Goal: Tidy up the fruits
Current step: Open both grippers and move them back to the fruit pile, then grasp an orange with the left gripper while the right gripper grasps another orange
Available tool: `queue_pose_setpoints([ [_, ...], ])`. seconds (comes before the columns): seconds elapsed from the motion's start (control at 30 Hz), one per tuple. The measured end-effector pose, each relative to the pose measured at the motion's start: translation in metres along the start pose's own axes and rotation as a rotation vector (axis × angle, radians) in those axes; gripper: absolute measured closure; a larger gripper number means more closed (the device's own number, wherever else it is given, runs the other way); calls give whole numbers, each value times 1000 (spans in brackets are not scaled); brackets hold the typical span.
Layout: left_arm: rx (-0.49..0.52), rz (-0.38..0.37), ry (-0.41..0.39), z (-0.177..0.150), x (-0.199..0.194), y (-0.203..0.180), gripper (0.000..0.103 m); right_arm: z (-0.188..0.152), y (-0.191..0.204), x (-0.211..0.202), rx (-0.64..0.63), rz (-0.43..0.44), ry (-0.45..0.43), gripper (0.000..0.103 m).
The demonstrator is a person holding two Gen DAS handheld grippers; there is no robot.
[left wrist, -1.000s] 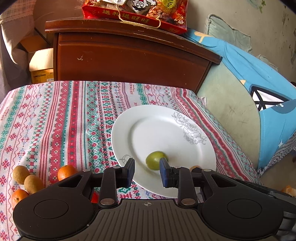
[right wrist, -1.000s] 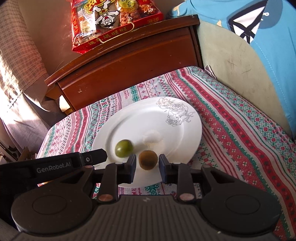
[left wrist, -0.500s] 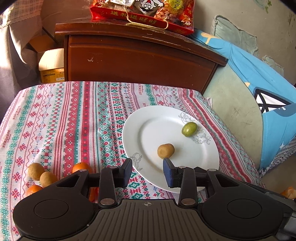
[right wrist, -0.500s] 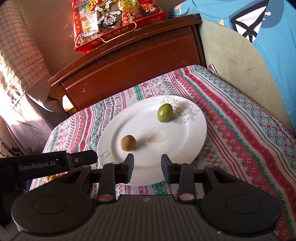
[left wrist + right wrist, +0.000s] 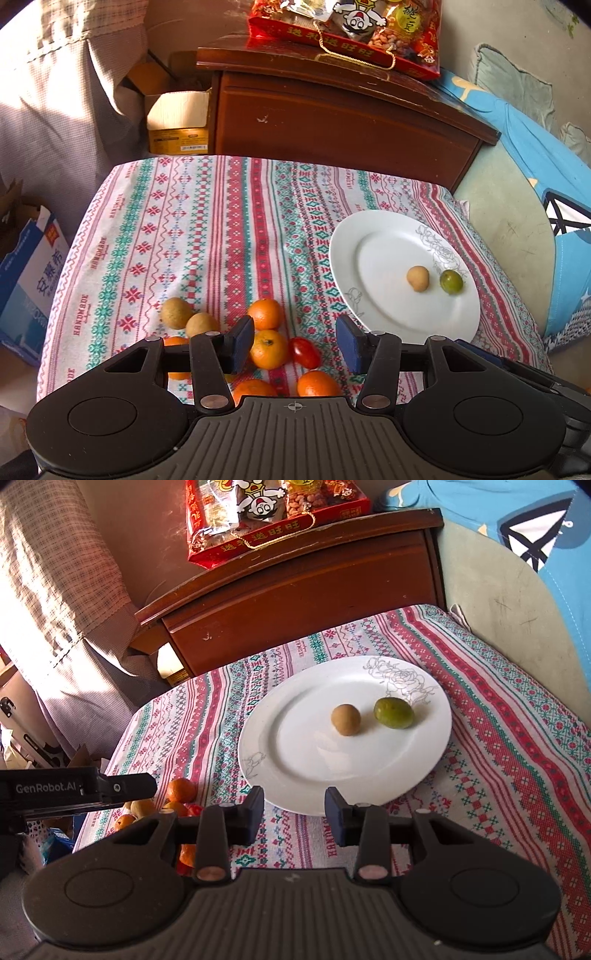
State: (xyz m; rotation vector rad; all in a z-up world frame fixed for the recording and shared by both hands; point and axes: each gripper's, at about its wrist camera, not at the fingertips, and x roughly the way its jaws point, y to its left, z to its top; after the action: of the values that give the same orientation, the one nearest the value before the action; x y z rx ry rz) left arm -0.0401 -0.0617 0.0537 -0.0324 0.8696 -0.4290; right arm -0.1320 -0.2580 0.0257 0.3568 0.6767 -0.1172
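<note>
A white plate (image 5: 373, 258) (image 5: 295, 760) on the patterned cloth holds a small brown fruit (image 5: 417, 278) (image 5: 345, 719) and a green fruit (image 5: 451, 281) (image 5: 393, 712). My left gripper (image 5: 294, 343) is open and empty above a cluster of loose fruit left of the plate: several small oranges (image 5: 268, 349), a red tomato (image 5: 304, 352) and two brown fruits (image 5: 175, 312). My right gripper (image 5: 294, 814) is open and empty just before the plate's near rim. The left gripper's body (image 5: 77, 788) shows at the left of the right wrist view.
A dark wooden cabinet (image 5: 343, 122) (image 5: 295, 605) stands behind the table with a red snack bag (image 5: 351, 29) on top. Cardboard boxes (image 5: 177, 122) and a blue box (image 5: 26, 280) sit at the left. A blue and green cushion (image 5: 517, 192) lies to the right.
The left gripper swung left from the plate to the loose fruit and opened wider. The right gripper pulled back from the plate. The green fruit rolled and now rests beside the brown fruit.
</note>
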Motion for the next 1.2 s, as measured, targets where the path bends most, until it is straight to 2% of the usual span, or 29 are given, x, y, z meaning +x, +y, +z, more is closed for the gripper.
queue_pose_setpoints([
  [0.2, -19, 26, -16, -11, -17, 20, 55, -8, 13, -2, -35, 36, 18, 65],
  [0.43, -20, 50, 5, -32, -24, 39, 55, -21, 26, 1, -57, 86, 54, 65],
  [0.9, -8, -2, 14, -54, -18, 49, 57, -31, 47, 22, -92, 160, 96, 65],
  [1.2, -14, -31, 17, -54, -8, 47, 60, -32, 52, 37, -95, 161, 107, 65],
])
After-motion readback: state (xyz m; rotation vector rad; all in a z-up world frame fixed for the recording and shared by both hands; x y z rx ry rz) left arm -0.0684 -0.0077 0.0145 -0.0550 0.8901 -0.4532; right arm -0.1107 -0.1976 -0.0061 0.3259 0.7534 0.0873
